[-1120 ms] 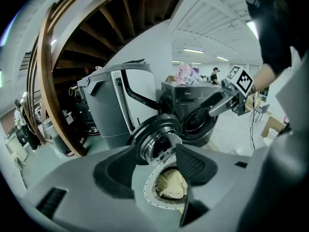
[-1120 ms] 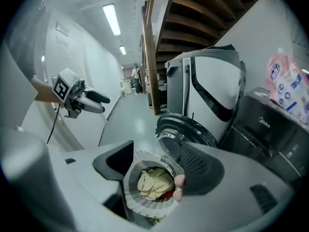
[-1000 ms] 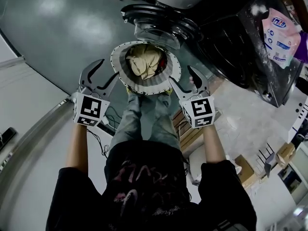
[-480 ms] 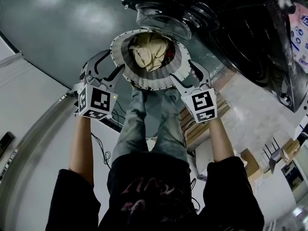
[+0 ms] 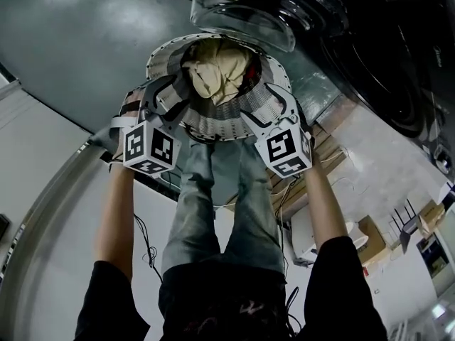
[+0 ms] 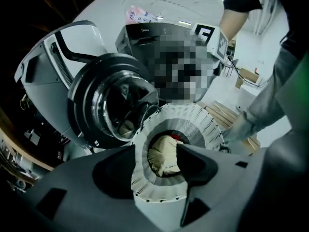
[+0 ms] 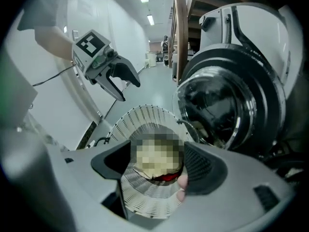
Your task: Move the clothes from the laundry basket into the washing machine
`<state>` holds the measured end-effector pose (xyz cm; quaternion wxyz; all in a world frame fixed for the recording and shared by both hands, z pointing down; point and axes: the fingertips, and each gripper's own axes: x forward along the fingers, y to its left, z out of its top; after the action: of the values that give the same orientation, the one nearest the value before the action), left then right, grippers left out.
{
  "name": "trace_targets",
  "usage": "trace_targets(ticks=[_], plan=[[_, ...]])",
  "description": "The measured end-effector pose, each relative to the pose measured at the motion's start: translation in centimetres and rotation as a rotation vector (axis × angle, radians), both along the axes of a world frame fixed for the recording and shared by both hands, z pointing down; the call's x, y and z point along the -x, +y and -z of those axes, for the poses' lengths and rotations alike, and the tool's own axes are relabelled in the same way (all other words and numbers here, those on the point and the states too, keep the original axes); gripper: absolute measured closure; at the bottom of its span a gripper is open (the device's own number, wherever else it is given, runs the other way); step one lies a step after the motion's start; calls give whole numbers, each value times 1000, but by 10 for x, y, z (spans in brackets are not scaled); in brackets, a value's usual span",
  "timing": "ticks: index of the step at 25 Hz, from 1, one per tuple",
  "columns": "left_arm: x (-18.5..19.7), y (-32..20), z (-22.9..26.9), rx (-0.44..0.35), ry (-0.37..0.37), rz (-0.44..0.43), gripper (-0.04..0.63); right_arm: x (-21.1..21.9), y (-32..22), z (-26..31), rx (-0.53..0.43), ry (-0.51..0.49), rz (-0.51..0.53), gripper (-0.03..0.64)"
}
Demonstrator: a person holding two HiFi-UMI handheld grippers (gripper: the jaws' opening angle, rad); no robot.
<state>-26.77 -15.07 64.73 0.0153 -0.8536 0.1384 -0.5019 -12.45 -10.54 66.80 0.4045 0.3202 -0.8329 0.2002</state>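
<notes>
Head view puts the washing machine along the top edge of the frame, its round glass door swung open. It sits higher in the frame than a second ago, as the person bends toward the floor. The white perforated laundry basket stands on the floor just in front of that open door. It holds a bundle of beige clothes with a small red piece at one side, so nothing from this load has gone across yet.

A second ago both tools hung above and to the sides of the basket. Now they have come down together until they overlap its rim, one on each side. I read this as the end of the reach, with a grasp to follow, either on the basket's rim or on the clothes inside.

The person's arms stretch forward and down, roughly parallel, over the legs. The left gripper slants steeply down at the basket's left rim. In the left gripper view its fingers stand well apart with the basket's near wall and the beige bundle framed between them, and nothing is pinched. The right gripper mirrors it at the right rim. Its fingers are opening, with the basket mouth and clothes between them but not clamped. A small pinkish shape beside one finger is too unclear to name.
</notes>
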Motion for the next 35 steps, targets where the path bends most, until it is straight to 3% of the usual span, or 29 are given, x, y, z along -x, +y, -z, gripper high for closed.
trace_targets(ticks=[10,15,20,27,35], plan=[[-20,-2,-129,7,-121,-167,316,13,9,-123,95,65,110,256],[-27,-2,-179,18,-146,-165,316,23,13,-174,134,97,167,239],[-34,-4,-231,38,-197,-223,313,24,8,-224,157,129,190,224],[-41,1,-307,86,-307,-321,285,23,9,-290,196,175,260,198],[-57,-1,-385,114,-368,-412,219,28,-9,-364,195,254,360,172]])
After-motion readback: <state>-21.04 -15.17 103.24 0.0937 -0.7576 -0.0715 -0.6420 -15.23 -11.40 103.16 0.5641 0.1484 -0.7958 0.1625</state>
